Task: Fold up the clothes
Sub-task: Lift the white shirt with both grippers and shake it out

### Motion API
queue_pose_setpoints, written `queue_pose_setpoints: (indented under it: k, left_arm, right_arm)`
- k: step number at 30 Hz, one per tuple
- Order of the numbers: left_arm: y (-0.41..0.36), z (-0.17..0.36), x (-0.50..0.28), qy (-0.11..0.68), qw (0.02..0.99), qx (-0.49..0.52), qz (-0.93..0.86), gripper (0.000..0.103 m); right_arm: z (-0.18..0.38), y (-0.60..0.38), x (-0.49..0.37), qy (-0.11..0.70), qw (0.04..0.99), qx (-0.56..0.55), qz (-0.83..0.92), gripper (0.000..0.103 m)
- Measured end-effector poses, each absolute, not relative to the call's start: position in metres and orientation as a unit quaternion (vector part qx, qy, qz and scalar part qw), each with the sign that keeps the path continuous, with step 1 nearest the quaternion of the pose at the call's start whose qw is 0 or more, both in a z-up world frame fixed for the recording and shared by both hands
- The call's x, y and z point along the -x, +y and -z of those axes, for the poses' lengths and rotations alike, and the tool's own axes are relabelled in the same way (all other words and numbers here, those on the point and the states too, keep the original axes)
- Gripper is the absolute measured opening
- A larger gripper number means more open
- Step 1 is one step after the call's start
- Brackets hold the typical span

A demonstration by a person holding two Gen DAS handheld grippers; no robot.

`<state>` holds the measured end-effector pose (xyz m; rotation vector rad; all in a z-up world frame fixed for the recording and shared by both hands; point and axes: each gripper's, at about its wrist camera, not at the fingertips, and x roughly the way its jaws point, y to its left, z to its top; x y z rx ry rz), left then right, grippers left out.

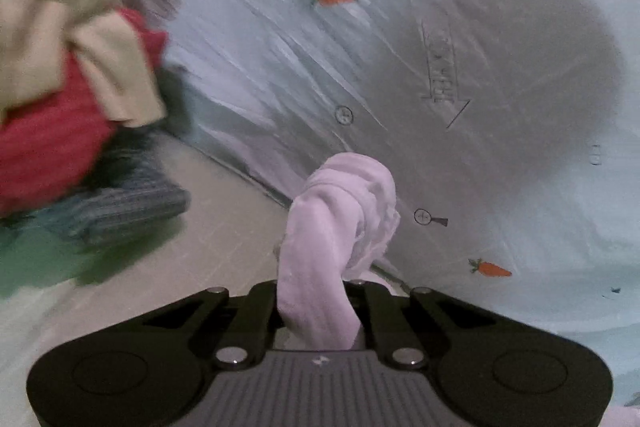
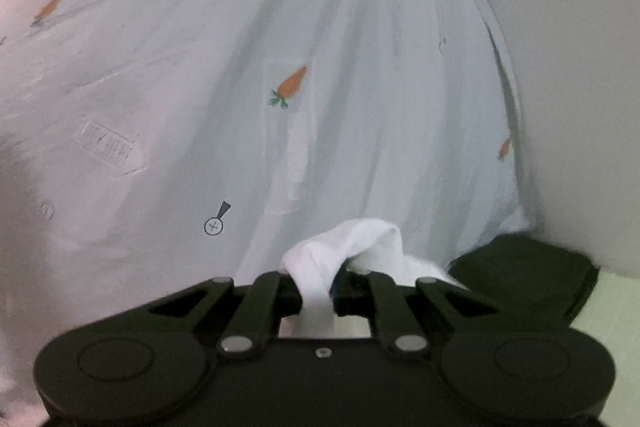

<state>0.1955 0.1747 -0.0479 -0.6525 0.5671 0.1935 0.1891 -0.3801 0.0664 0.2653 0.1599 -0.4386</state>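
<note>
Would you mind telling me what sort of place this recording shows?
Probably a home laundry-folding spot: a carrot-print shirt spread over a pale surface, with a pile of unfolded clothes beside it. Both grippers pinch bunched fabric.

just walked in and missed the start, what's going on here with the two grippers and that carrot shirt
A person is folding laundry with a handheld gripper in each hand. The left gripper and right gripper are each shut on a bunched bit of the pale blue carrot-print shirt, which spreads out ahead of them. A pile of other clothes waits on the left; a dark garment lies near the right gripper.
</note>
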Motion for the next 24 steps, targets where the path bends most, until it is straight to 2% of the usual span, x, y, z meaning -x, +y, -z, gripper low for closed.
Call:
queue_pose_setpoints:
  k: [10, 15, 20, 24]
  left_arm:
    - [0.189, 0.154, -0.083, 0.420, 0.791, 0.416, -0.159, 0.008]
    - [0.180, 0.143, -0.072, 0.423, 0.802, 0.395, -0.150, 0.007]
    - [0.183, 0.117, -0.060, 0.385, 0.829, 0.373, -0.159, 0.006]
    - [0.196, 0.100, -0.051, 0.359, 0.860, 0.301, -0.203, 0.006]
  right_arm:
    - [0.074, -0.391, -0.092, 0.303, 0.886, -0.235, 0.261, 0.007]
    - [0.083, -0.398, -0.055, 0.314, 0.872, -0.271, 0.261, 0.007]
    - [0.069, -0.407, -0.047, 0.300, 0.881, -0.267, 0.250, 0.007]
    - [0.075, -0.402, -0.043, 0.318, 0.884, -0.265, 0.217, 0.007]
